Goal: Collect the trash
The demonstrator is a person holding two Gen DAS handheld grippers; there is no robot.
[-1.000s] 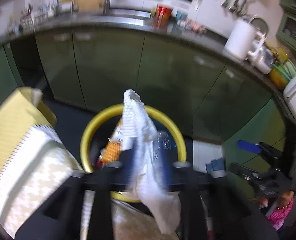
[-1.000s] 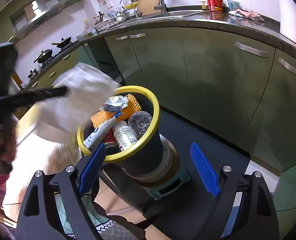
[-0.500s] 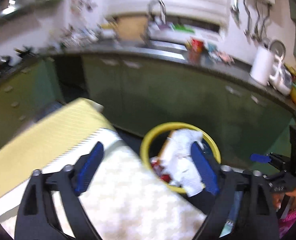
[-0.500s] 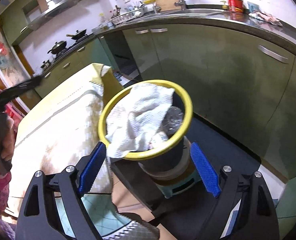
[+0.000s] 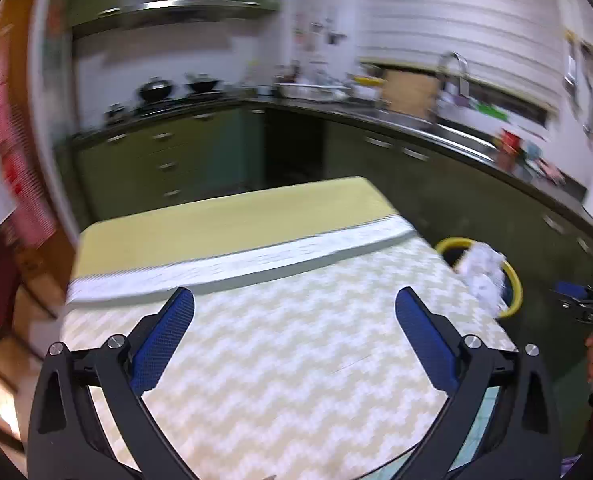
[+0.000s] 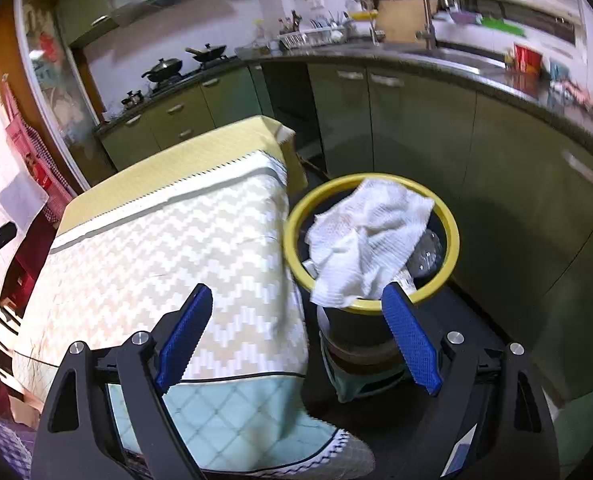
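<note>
A crumpled white paper towel (image 6: 368,236) lies across the top of the yellow-rimmed black trash bin (image 6: 454,248) and hangs over its near rim. A clear plastic bottle (image 6: 426,256) shows under it. My right gripper (image 6: 296,290) hovers open above the table corner and the bin, with nothing between its blue pads. In the left wrist view the bin (image 5: 514,284) and towel (image 5: 482,276) sit far right, beyond the table edge. My left gripper (image 5: 294,296) is over the tablecloth (image 5: 288,360); its jaws are opening and hold nothing.
The table (image 6: 156,248) wears a zigzag cream cloth with a yellow band at its far end. Green cabinets (image 6: 416,120) and a dark counter with a sink curve behind the bin. The bin stands on a teal base (image 6: 352,384) on dark floor.
The left gripper let go of the paper towel over the bin, opened wide and swung left over the table. The towel now rests on the bin. The right gripper drew back a little.
</note>
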